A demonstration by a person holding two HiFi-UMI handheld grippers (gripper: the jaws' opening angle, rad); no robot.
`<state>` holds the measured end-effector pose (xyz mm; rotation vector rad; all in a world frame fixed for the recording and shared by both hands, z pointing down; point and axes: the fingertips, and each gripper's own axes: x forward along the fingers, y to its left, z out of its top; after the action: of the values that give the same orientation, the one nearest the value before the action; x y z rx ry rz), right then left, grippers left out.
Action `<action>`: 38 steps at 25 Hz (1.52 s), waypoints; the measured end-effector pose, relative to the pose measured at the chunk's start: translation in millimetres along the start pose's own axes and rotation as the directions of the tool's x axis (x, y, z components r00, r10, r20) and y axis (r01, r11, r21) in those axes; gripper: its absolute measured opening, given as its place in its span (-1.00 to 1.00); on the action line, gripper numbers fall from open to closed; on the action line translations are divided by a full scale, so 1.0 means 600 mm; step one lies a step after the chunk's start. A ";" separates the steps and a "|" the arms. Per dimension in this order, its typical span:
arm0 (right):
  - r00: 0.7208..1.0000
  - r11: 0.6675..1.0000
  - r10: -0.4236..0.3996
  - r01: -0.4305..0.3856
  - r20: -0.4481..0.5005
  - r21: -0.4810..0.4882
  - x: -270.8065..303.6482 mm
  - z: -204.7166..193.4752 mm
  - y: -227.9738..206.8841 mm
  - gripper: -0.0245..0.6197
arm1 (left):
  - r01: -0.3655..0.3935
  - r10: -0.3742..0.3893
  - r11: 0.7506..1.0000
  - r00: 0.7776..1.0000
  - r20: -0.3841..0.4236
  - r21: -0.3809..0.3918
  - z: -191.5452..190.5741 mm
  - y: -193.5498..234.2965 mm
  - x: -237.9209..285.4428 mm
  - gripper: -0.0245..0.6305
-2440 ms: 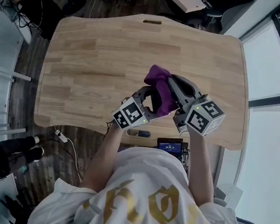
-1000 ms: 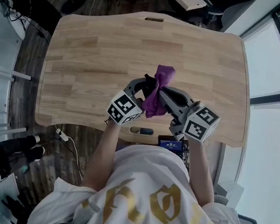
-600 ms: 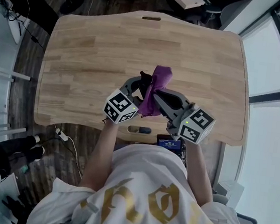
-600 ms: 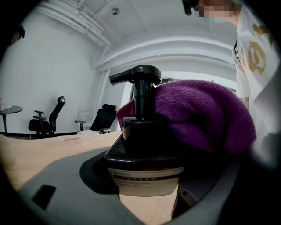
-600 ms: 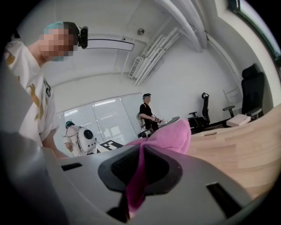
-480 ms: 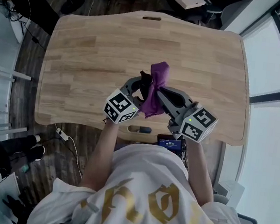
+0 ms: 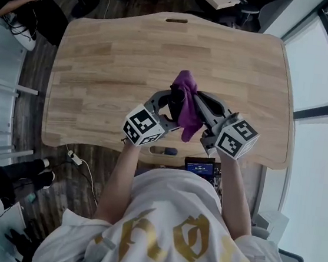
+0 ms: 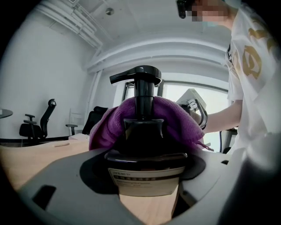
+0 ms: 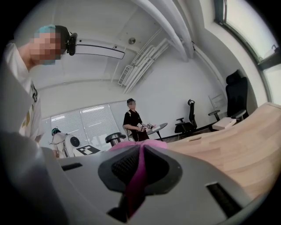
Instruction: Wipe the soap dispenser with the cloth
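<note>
1. The soap dispenser [image 8: 147,151], a dark bottle with a black pump and a pale label, stands upright between the jaws of the left tool [image 8: 147,176]. The jaws are closed on its body at label height. It is over the near middle of the wooden surface [image 7: 101,60], directly in front of the person.
2. Bare wood shows beneath the label in the left gripper view, so the bottle appears to be lifted. I cannot confirm that its base is clear of the surface.
3. The purple cloth [image 8: 175,121] is wrapped round the bottle's shoulder and neck on the far side, touching it. The pump head and spout stand bare above it.
4. The right tool [image 9: 139,165] has its jaws almost together, pinching a thin fold of the cloth. A loose tail hangs down between the two tools.
5. Risks noted:
   - The right tool holds only a narrow fold, so a hard rub could pull the cloth out of the pinch.
   - Sideways wiping pressure could twist or slide the smooth bottle in the left tool's grip.
   - Cloth catching under the spout could press the pump and discharge soap.
   - The hanging tail could snag on a jaw.
</note>
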<state>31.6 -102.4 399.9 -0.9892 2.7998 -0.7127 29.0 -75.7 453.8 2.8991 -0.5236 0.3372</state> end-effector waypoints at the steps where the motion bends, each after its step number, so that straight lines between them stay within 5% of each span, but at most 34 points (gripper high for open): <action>1: 1.000 1.000 -0.009 0.009 -0.002 -0.003 0.000 0.000 -0.005 -0.82 | 0.007 -0.007 1.000 1.000 -0.001 0.004 0.001 -0.003 0.001 0.17; 12: 0.984 0.984 -0.177 0.176 0.016 0.037 -0.009 -0.013 -0.057 -0.82 | 0.071 -0.073 0.997 0.996 0.042 0.036 0.028 -0.032 -0.001 0.17; 28: 0.998 0.994 -0.064 0.063 0.009 0.087 -0.009 -0.038 -0.002 -0.82 | -0.060 0.062 0.997 0.997 0.042 -0.044 0.013 0.036 -0.042 0.17; 38: 0.997 0.997 -0.031 0.026 0.077 0.076 -0.014 -0.013 0.005 -0.82 | -0.008 0.011 0.999 0.995 0.099 -0.038 0.044 0.020 -0.043 0.17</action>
<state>34.8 -91.8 404.6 -1.0228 2.6768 -0.7589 6.2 -84.2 423.3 2.8888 -0.5530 0.1838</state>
